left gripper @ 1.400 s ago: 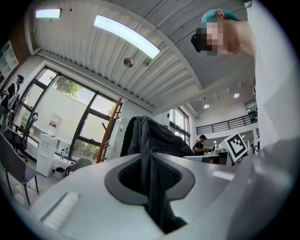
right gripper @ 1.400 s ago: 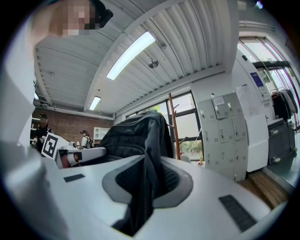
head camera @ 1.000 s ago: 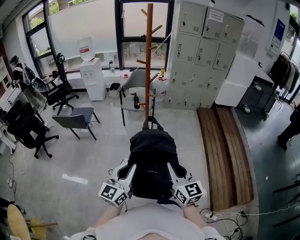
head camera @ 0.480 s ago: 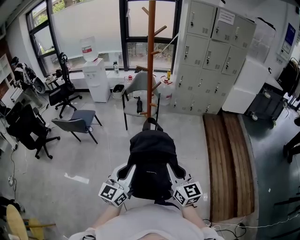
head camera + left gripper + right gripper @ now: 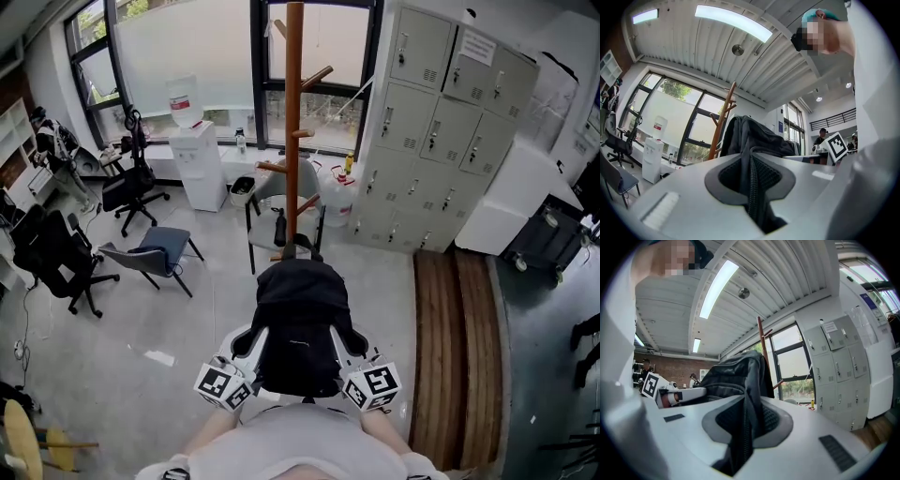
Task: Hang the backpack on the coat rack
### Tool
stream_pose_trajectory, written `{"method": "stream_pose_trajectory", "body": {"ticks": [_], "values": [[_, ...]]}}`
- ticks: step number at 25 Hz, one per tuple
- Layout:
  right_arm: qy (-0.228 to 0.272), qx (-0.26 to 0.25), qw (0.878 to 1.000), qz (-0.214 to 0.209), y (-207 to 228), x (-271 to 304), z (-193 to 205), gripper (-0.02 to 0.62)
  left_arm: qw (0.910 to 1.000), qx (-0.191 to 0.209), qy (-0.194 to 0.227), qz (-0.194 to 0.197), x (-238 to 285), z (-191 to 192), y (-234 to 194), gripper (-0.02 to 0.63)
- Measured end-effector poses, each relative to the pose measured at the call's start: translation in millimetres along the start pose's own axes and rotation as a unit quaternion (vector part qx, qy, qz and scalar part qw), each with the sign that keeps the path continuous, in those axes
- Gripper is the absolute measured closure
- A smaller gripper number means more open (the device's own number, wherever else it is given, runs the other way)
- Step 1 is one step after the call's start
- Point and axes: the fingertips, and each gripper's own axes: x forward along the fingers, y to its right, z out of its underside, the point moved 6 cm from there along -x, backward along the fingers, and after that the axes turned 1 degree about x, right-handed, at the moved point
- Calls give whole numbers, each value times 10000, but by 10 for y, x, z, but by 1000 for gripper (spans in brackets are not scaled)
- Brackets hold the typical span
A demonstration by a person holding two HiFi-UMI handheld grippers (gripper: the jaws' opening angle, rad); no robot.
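Observation:
A black backpack (image 5: 300, 323) hangs in the air between my two grippers, held level in front of me. My left gripper (image 5: 249, 343) is shut on a black strap at the pack's left side (image 5: 751, 183). My right gripper (image 5: 349, 341) is shut on a strap at its right side (image 5: 744, 427). The brown wooden coat rack (image 5: 294, 122) stands straight ahead, a short way beyond the pack, with side pegs sticking out along its pole. The rack also shows behind the pack as a brown pole (image 5: 722, 123) in the left gripper view and a thin pole (image 5: 763, 341) in the right gripper view.
A grey chair (image 5: 272, 187) stands at the rack's foot. Left of it are a water dispenser (image 5: 199, 155), a blue-grey chair (image 5: 150, 251) and black office chairs (image 5: 56, 258). Grey lockers (image 5: 441, 141) line the right wall; a wooden platform (image 5: 459, 356) lies on the floor at right.
Both grippers and the backpack have moved forward toward the coat rack, which now looms larger and closer. The grip on the straps is the same.

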Motion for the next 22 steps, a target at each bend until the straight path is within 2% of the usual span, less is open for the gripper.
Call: {"method": "stream_pose_trajectory", "body": {"ticks": [5,10,18,22], "values": [[30,-71,9999,-150,318,263,-79,541,9998,39,64,-177,336,11,-139,560],[18,-36,9998,-177,510,457,-108,541,9998,85,31,-168,573,-7,-259,560],[33,39,10000,8,533,690,-156,541,9999,51,-60,84,743,-56,-546,560],[81,50,9999,93,567,780,-219,541,9999,25,-36,90,843,-154,-629,560]]}}
